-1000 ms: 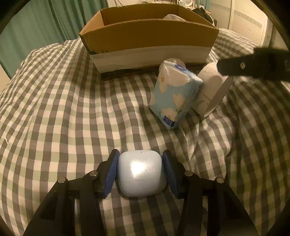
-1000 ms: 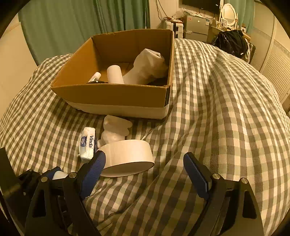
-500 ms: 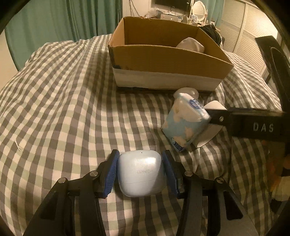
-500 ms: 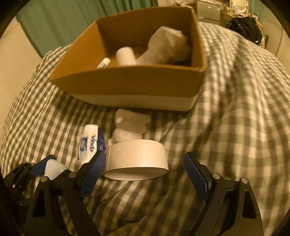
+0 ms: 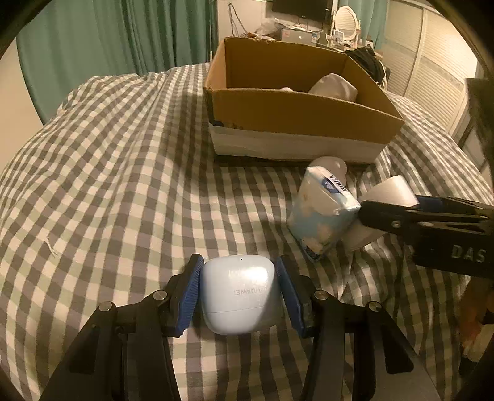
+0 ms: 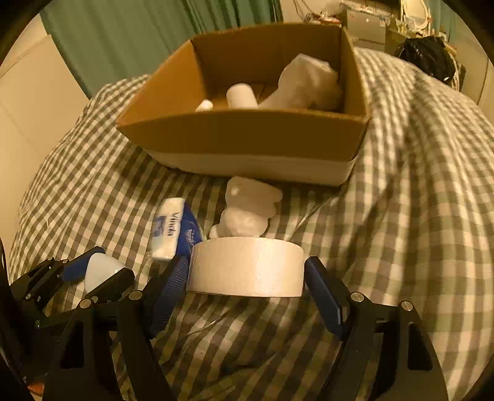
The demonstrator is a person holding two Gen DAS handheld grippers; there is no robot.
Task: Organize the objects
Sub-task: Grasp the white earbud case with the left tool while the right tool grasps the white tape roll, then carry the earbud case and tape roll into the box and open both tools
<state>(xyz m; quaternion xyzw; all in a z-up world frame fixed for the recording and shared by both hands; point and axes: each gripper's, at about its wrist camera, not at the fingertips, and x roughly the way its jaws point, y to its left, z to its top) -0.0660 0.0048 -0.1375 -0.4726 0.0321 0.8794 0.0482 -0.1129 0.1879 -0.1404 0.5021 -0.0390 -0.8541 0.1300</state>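
Note:
My left gripper (image 5: 239, 291) is shut on a pale blue earbud case (image 5: 239, 296) and holds it above the checked bedspread. My right gripper (image 6: 247, 274) is shut on a white tape roll (image 6: 247, 266), pads against both its sides. The roll also shows in the left wrist view (image 5: 389, 192). A blue-and-white tissue pack (image 5: 322, 212) lies beside the roll, also in the right wrist view (image 6: 168, 228). A small white figure (image 6: 247, 211) lies behind the roll. An open cardboard box (image 5: 296, 114), also in the right wrist view (image 6: 247, 135), stands further back.
The box holds a crumpled white bag (image 6: 305, 83) and two white tubes (image 6: 240, 95). The checked bedspread (image 5: 108, 172) bulges and creases. Green curtains (image 5: 108, 40) hang behind the bed. Furniture and a mirror (image 5: 347, 18) stand at the far wall.
My left gripper has risen and swung left with the earbud case. My right gripper has moved forward and shut on the tape roll.

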